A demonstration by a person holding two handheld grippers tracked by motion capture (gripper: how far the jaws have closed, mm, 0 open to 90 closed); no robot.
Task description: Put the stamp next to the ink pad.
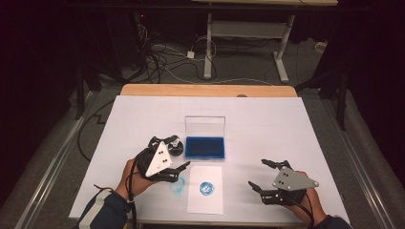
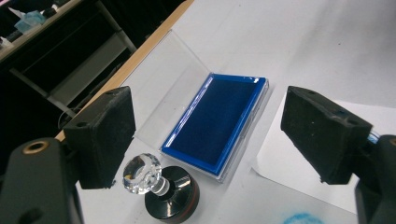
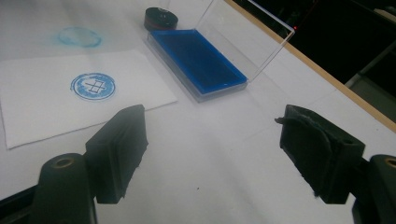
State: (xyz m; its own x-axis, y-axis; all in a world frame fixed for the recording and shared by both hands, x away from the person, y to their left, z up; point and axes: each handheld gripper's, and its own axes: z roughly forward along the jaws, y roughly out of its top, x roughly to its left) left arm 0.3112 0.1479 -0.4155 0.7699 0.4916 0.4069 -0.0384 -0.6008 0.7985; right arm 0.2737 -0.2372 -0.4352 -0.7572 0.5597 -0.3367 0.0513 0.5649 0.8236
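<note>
A blue ink pad point(image 1: 205, 147) lies in a clear case with its lid point(image 1: 205, 126) standing up behind it, mid-table. Just left of it stands a stamp point(image 1: 174, 145) with a black base and a clear knob point(image 2: 141, 173). In front lies a small white paper point(image 1: 205, 202) bearing a round blue print point(image 1: 206, 187). My left gripper point(image 1: 169, 153) hangs open just above and in front of the stamp, touching nothing; the ink pad point(image 2: 217, 123) lies beyond its jaws. My right gripper point(image 1: 258, 174) is open at the front right, empty, facing the paper point(image 3: 70, 112) and ink pad point(image 3: 196, 58).
A blue ink smudge point(image 1: 177, 185) marks the white table cover point(image 1: 267, 124) left of the paper. The wooden table edge point(image 1: 205, 89) runs along the back. Beyond it, cables and a desk frame point(image 1: 248, 33) stand on the floor.
</note>
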